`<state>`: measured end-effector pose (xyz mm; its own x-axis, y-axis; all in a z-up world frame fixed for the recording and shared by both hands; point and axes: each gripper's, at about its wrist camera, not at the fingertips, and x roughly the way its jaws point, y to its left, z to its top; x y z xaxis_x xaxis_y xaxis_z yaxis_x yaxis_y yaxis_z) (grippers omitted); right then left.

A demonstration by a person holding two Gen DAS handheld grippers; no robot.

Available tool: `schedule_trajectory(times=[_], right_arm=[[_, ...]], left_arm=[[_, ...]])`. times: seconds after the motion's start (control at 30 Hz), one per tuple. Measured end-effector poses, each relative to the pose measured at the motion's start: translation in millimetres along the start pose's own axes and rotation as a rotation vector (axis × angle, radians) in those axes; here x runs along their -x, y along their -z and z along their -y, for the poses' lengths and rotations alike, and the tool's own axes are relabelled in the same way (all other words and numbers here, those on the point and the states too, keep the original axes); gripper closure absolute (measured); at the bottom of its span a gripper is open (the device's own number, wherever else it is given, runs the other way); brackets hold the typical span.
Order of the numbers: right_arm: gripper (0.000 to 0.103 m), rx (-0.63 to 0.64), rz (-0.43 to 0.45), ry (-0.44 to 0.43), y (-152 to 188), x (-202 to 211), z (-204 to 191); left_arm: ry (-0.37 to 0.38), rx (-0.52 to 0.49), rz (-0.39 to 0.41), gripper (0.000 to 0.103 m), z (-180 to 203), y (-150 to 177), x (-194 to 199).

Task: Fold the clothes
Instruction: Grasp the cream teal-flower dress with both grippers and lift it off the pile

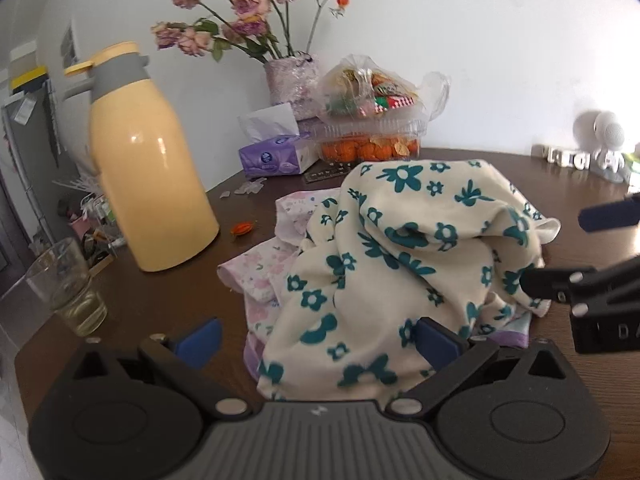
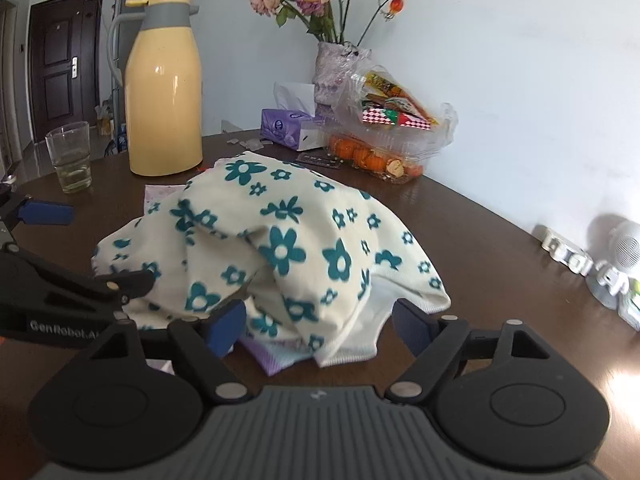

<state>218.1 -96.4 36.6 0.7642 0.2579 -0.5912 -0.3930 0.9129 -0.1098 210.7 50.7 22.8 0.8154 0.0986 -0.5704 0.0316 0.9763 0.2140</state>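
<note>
A crumpled cream garment with teal flowers (image 1: pixel 400 256) (image 2: pixel 288 240) lies heaped on the dark wooden table (image 1: pixel 160 296) (image 2: pixel 500 264). Under it are a pale pink floral garment (image 1: pixel 264 268) and a purple-edged cloth (image 2: pixel 276 356). My left gripper (image 1: pixel 320 340) stands open at the heap's near edge, with cream cloth lying between its blue pads (image 1: pixel 204 338) but not pinched. My right gripper (image 2: pixel 320 326) is open too, its pads (image 2: pixel 412 326) on either side of the garment's white hem. Each gripper shows at the side of the other's view, open beside the heap.
A yellow thermos jug (image 1: pixel 148 176) (image 2: pixel 164 96) and a glass of water (image 1: pixel 68 288) (image 2: pixel 72 156) stand to the left. At the back are a tissue box (image 1: pixel 276 152), a vase of dried roses (image 2: pixel 332 64), a clear box of oranges (image 2: pixel 376 156) and a snack bag. A white figurine (image 2: pixel 616 264) stands on the right.
</note>
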Motion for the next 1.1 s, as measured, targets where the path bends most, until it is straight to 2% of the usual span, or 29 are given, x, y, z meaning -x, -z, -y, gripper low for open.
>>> schedule_trajectory(times=[0.07,0.13,0.2,0.23,0.3,0.43,0.53,0.6,0.77,0.93,0.97,1.03,1.07,1.1], right_arm=[[0.025,0.006,-0.019,0.007,-6,-17,3],[0.036,-0.007,-0.036,0.010,-9,-33,8],[0.052,-0.039,-0.045,0.000,-10,-46,15],[0.056,-0.057,-0.044,-0.007,-11,-51,18],[0.076,-0.082,-0.030,-0.024,-13,-55,22],[0.085,-0.090,0.012,-0.045,-19,-55,24],[0.088,-0.077,0.035,-0.051,-25,-53,26],[0.090,-0.072,0.040,-0.054,-29,-53,29],[0.092,-0.036,0.074,-0.045,-41,-42,30],[0.093,0.001,0.144,-0.015,-61,-16,31],[0.094,0.004,0.158,-0.009,-66,-9,31],[0.094,0.008,0.187,0.001,-75,3,32],[0.094,0.008,0.201,0.003,-79,9,31],[0.094,0.009,0.214,0.003,-82,15,32]], left_arm=[[0.012,-0.003,-0.018,0.004,-1,-3,-15],[0.031,0.013,-0.027,0.005,-4,-5,-25],[0.045,0.030,-0.026,0.011,-9,-9,-30],[0.050,0.036,-0.023,0.014,-11,-11,-33],[0.054,0.047,-0.022,0.027,-14,-17,-39],[0.054,0.050,-0.007,0.044,-21,-27,-42],[0.074,0.041,0.011,0.063,-24,-34,-40],[0.101,0.035,0.011,0.083,-27,-37,-39],[0.083,0.004,0.043,0.099,-31,-45,-25],[0.094,-0.006,0.114,0.101,-36,-57,1],[0.112,0.009,0.124,0.096,-38,-59,5],[0.150,0.038,0.141,0.084,-41,-60,14],[0.171,0.043,0.145,0.066,-41,-59,17],[0.188,0.045,0.145,0.043,-38,-58,20]])
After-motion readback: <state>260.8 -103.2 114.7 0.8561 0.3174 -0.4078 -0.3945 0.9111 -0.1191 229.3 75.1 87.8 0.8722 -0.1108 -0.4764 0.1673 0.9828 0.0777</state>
